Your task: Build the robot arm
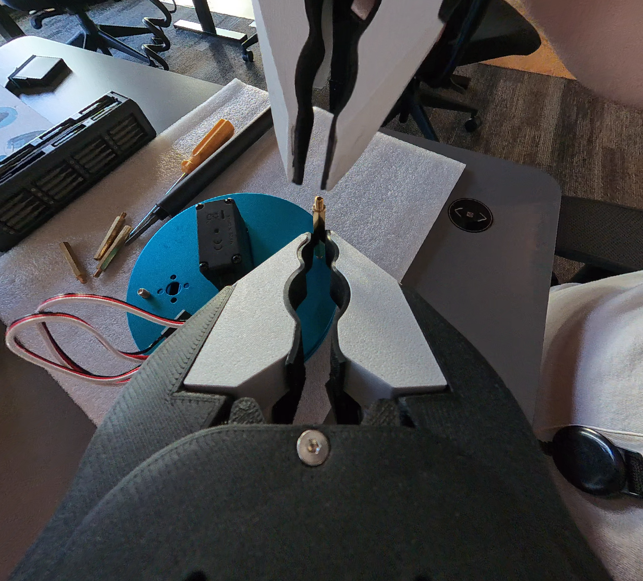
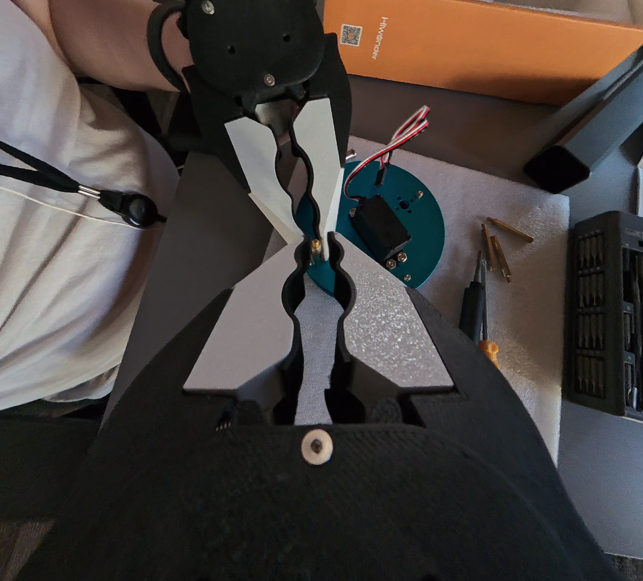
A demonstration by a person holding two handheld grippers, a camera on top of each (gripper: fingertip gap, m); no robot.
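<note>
- So left gripper (image 1: 318, 233) fingers are pinching a brass standoff (image 1: 317, 212) upright over the blue disc (image 1: 167, 265).
- Right gripper (image 1: 309, 183) hangs just above it, fingers slightly spread.

Both grippers share one build: the left gripper (image 1: 318, 233) and right gripper (image 2: 320, 238) have pale grey wedge fingers with wavy black pads, ribbed black bodies and a silver screw (image 2: 316, 446) behind the fingers. The person wears a white shirt (image 2: 52, 251).
</note>
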